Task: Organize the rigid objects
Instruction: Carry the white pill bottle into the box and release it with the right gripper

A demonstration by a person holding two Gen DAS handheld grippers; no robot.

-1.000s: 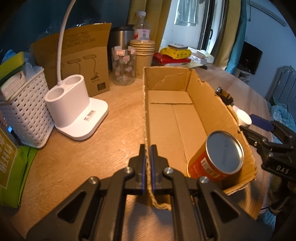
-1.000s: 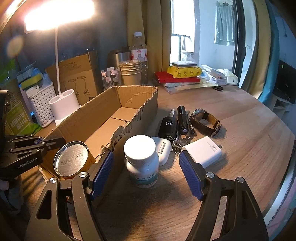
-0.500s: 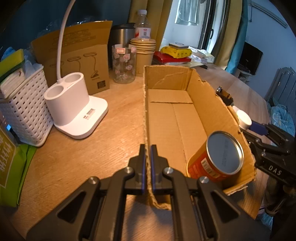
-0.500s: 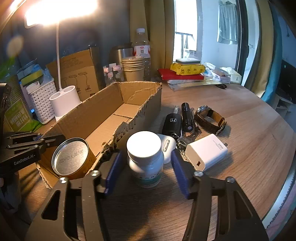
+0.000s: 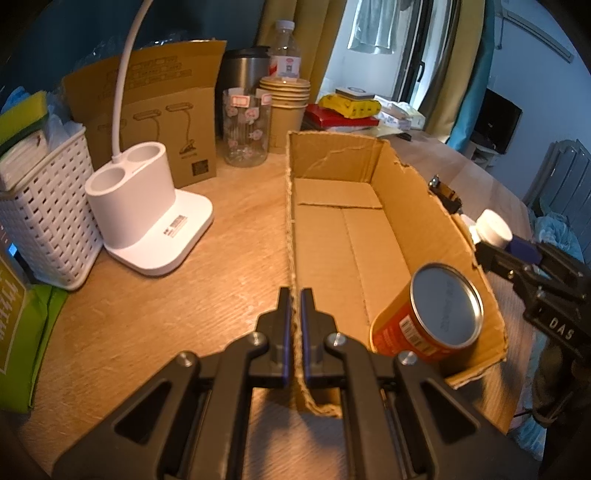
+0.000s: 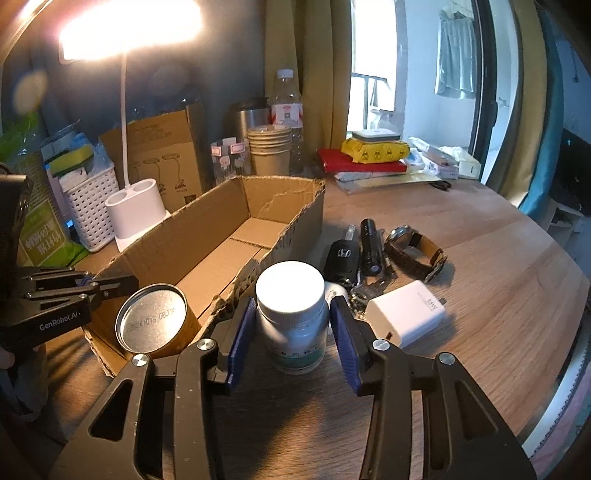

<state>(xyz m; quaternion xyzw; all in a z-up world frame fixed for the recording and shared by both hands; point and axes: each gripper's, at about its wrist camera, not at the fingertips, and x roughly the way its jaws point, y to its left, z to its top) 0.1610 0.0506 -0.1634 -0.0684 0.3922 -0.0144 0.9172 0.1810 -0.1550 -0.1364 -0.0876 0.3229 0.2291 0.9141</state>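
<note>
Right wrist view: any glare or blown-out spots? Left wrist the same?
Right wrist: the desk lamp head is blown out, with a flare spot at left; the window is overexposed. Left wrist: no lamp glare, even light, only the window bright; both views show fisheye bending.

Your left gripper [image 5: 294, 310] is clamped on a thin edge; your right gripper's [image 6: 291, 321] jaws have just been closing, halfway in.
</note>
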